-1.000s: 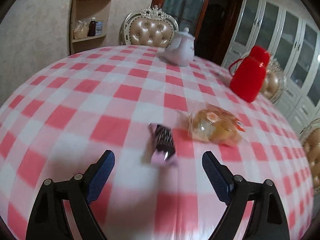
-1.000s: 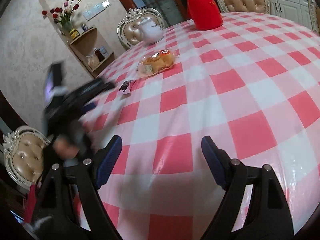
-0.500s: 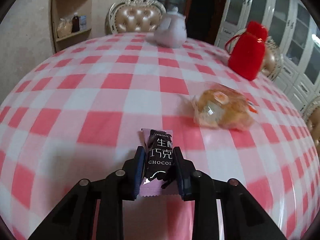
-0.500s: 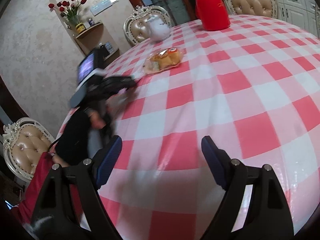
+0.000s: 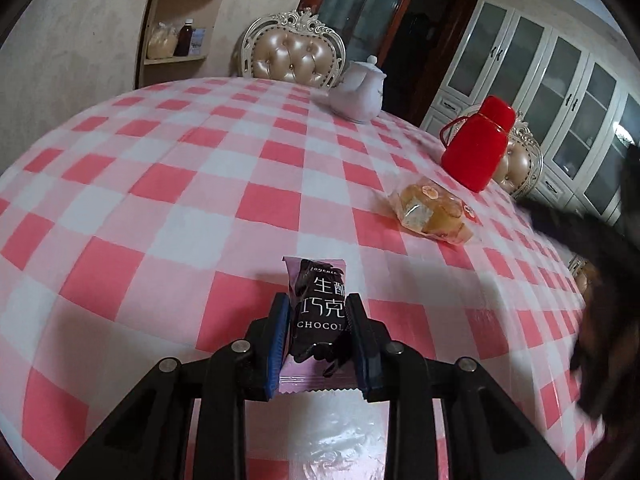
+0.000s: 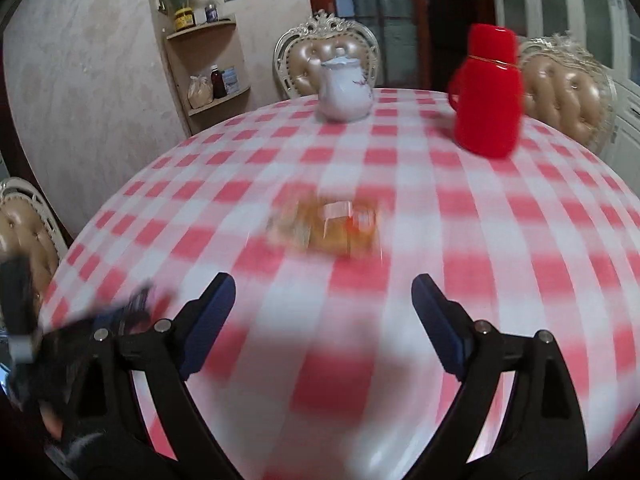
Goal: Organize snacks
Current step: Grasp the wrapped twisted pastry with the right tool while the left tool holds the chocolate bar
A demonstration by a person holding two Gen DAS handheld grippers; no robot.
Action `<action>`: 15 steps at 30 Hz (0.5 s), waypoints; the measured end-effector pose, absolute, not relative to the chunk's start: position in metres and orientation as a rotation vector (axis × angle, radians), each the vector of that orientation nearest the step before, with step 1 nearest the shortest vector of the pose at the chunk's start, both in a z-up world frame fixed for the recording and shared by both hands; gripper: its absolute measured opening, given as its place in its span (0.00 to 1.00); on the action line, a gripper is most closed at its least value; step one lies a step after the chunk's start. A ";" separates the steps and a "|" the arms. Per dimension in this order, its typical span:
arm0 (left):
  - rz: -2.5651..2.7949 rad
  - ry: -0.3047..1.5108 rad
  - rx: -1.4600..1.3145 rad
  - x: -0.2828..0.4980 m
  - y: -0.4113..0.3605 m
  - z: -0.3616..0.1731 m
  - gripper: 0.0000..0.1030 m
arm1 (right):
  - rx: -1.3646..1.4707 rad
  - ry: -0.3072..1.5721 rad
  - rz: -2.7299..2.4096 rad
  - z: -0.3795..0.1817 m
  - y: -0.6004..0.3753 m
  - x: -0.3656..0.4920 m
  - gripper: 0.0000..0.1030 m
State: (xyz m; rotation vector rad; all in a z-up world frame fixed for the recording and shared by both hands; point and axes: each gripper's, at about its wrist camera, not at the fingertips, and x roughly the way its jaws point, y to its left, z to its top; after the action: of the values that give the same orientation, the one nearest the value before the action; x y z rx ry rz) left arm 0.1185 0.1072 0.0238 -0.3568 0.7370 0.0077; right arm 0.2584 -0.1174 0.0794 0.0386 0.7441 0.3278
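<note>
My left gripper [image 5: 318,308] is shut on a dark chocolate packet [image 5: 318,304] with a pink edge and holds it above the red-and-white checked tablecloth [image 5: 180,184]. A clear bag of bread [image 5: 434,210] lies on the cloth ahead and to the right of it. My right gripper [image 6: 322,294] is open and empty, and the bread bag [image 6: 328,228] lies blurred just ahead of its jaws. The left gripper shows as a dark blur at the lower left of the right wrist view [image 6: 120,312].
A white teapot [image 5: 358,94] and a red thermos jug [image 5: 478,144] stand at the far side of the table. Padded chairs [image 5: 296,56] ring the table. A corner shelf [image 5: 180,20] and glass cabinets [image 5: 560,80] stand behind. The right arm is a dark blur [image 5: 600,280].
My left gripper closed on the chocolate packet and lifted it off the cloth. My right gripper swung left toward the bread bag, staying open.
</note>
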 end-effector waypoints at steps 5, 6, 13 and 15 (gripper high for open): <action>0.013 0.721 -0.334 0.122 0.106 0.028 0.29 | 0.225 0.814 0.352 0.067 -0.109 0.348 0.90; 0.014 0.722 -0.330 0.123 0.106 0.028 0.29 | 0.236 0.830 0.340 0.062 -0.106 0.363 0.90; 0.022 0.737 -0.318 0.129 0.107 0.026 0.29 | 0.248 1.033 0.428 0.018 -0.100 0.401 0.90; 0.027 0.730 -0.314 0.128 0.108 0.028 0.29 | 0.228 1.065 0.514 0.016 -0.106 0.379 0.90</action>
State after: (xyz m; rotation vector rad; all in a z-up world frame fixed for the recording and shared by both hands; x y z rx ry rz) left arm 0.1282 0.1076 0.0277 -0.3142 0.7296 0.0270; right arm 0.3790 -0.1057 0.0162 0.2276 1.0645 0.5144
